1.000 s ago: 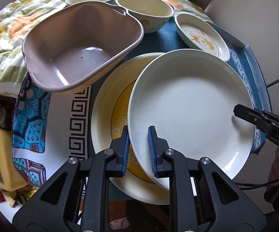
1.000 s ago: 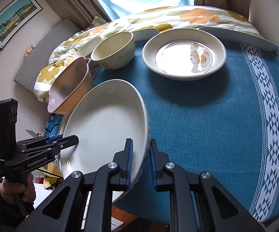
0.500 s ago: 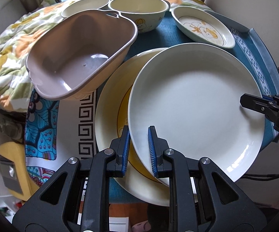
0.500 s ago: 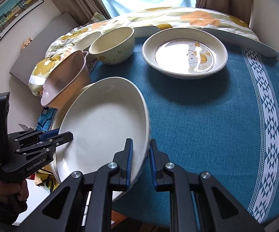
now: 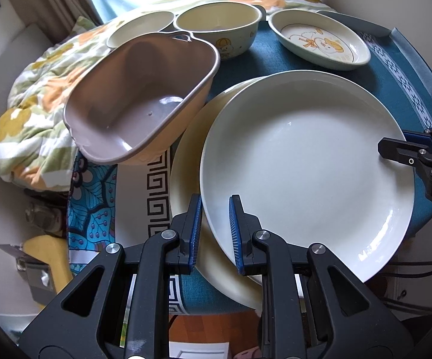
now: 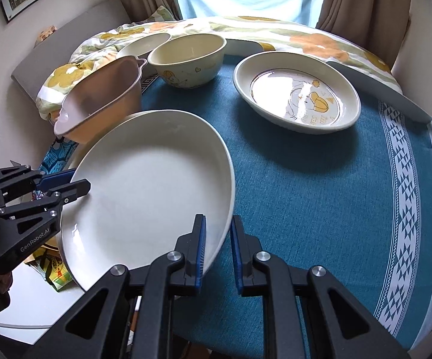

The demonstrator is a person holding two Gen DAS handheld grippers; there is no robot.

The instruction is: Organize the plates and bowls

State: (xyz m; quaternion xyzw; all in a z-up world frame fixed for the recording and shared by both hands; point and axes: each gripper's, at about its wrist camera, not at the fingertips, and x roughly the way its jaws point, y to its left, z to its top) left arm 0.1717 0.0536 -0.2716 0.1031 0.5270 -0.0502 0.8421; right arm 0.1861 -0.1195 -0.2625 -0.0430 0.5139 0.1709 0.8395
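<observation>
Because each gripper, left gripper (image 5: 215, 233) and right gripper (image 6: 218, 249), clamps the wide white ceramic plate (image 5: 305, 167) at nine and three o'clock, it hangs level above the cream plate (image 5: 186, 185).

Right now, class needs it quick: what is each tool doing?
Left tool: closed on the white plate's rim.
Right tool: closed on the same plate's opposite rim.

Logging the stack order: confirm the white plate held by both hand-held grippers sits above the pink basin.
Wrong on one point: the white plate, gripped by the left hand-held gripper and right hand-held gripper, sits above a cream plate, not the pink basin. The left wrist view shows it.
</observation>
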